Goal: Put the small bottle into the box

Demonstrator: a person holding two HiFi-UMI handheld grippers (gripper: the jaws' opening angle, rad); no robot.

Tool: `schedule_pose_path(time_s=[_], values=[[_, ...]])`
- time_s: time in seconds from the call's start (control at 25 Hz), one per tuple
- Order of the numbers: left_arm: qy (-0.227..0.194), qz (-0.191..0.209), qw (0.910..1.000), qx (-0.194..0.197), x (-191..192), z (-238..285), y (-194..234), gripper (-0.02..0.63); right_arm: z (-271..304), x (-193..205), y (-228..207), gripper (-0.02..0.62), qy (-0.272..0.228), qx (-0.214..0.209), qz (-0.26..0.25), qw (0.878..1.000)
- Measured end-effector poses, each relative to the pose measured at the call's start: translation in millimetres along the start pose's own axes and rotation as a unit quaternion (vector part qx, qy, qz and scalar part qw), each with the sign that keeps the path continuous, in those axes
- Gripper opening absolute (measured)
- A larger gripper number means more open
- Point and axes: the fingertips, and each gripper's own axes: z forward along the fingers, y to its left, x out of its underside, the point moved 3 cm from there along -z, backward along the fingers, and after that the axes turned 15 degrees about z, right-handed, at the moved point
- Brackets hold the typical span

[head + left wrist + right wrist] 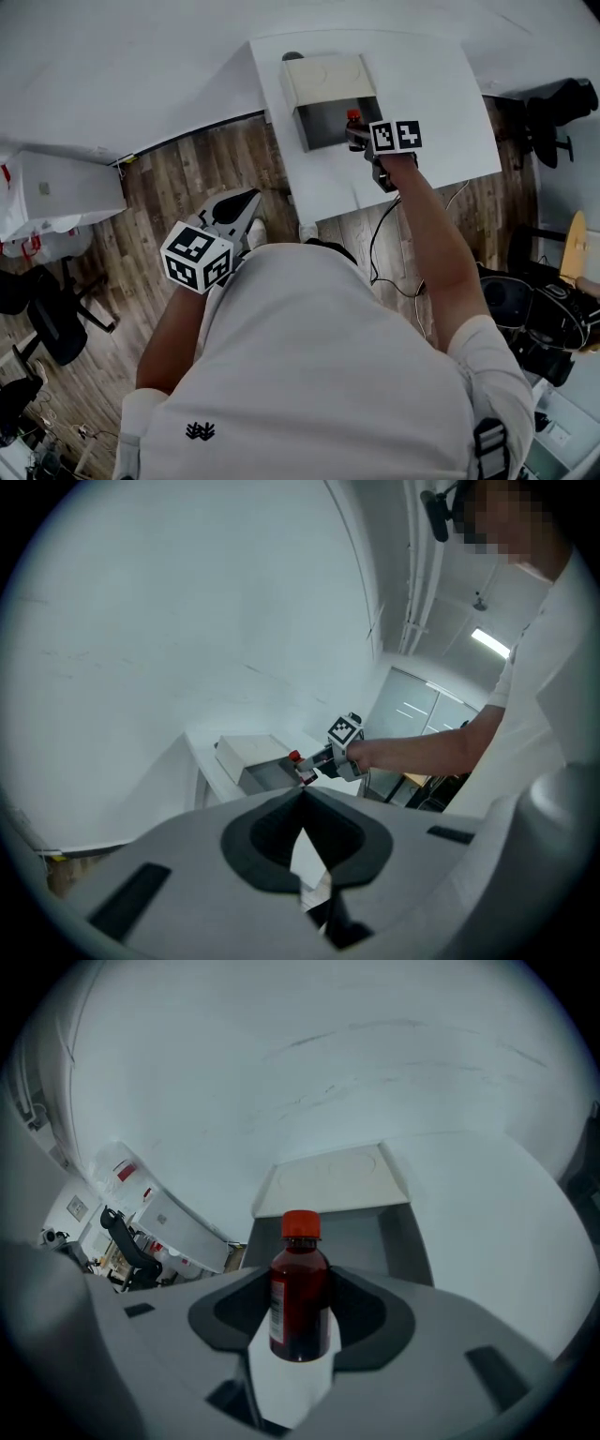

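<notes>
- While my right tool [359,141] clamps the bottle [299,1288], it hangs over the box's [319,127] near edge.
- My left tool [302,803], closed and empty, is well off the tabletop [431,94].

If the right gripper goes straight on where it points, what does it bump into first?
Most likely the open box. The right gripper, holding the small bottle, aims into the box's grey inside. Nothing shows in between, though depth is hard to judge.

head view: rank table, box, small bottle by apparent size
Largest to smallest:
1. table
2. box
3. small bottle. It is held in the right gripper, likely nearer the camera, yet clearly smallest.
</notes>
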Motion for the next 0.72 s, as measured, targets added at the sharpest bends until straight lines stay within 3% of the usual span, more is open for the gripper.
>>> schedule_pose_path(time_s=[0.36,0.72], values=[[0.003,-0.039,0.9977,-0.055,7,-1,8,0.006,37,-29,-16,0.199,0.023,0.010,-0.013,1.000],[0.008,-0.047,0.9955,-0.081,9,0,14,0.006,65,-24,-26,0.199,0.059,0.028,-0.008,0.998]])
